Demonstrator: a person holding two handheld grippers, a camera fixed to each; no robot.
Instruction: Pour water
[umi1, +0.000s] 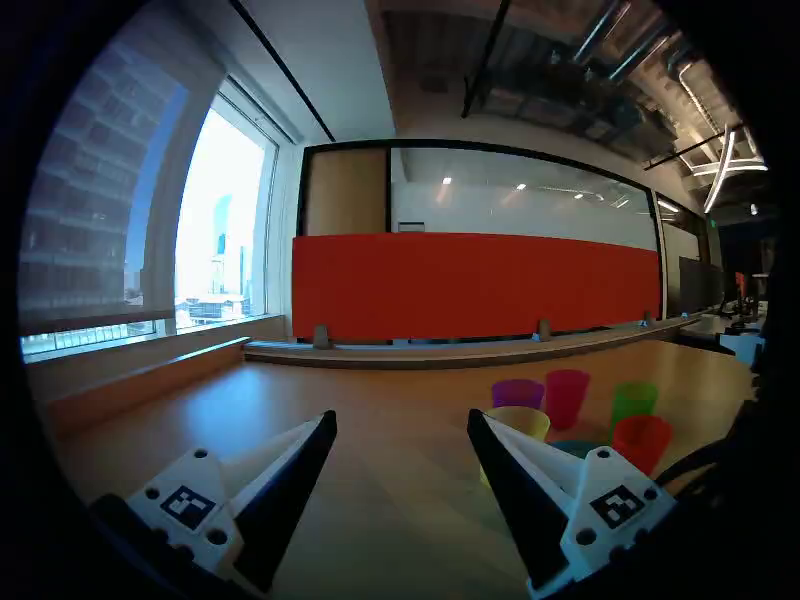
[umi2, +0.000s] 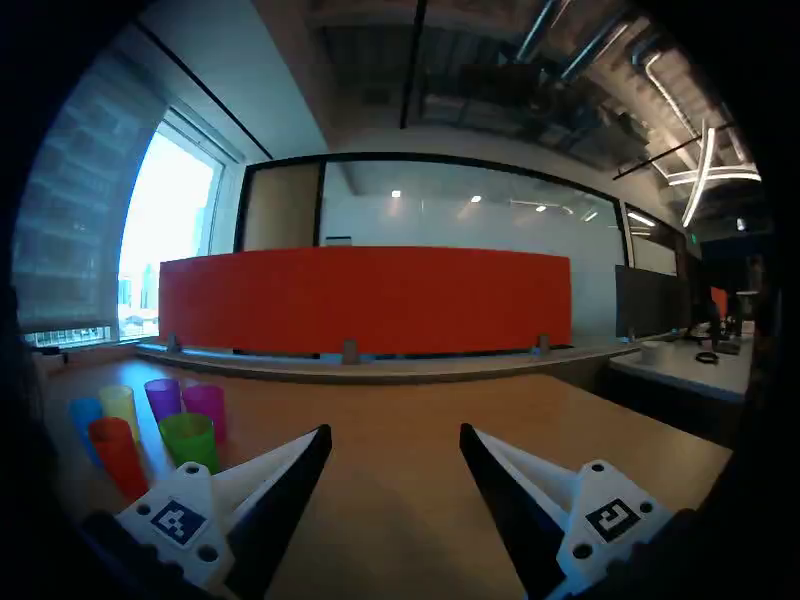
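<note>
My left gripper hangs low over the wooden table, fingers spread wide with nothing between them. Each finger carries a square black-and-white marker. My right gripper is likewise wide apart and empty. Six coloured plastic cups stand bunched on the table, right of my left gripper and left of my right one, short of the far edge. I cannot tell whether any holds water. A red panel runs along that far edge.
</note>
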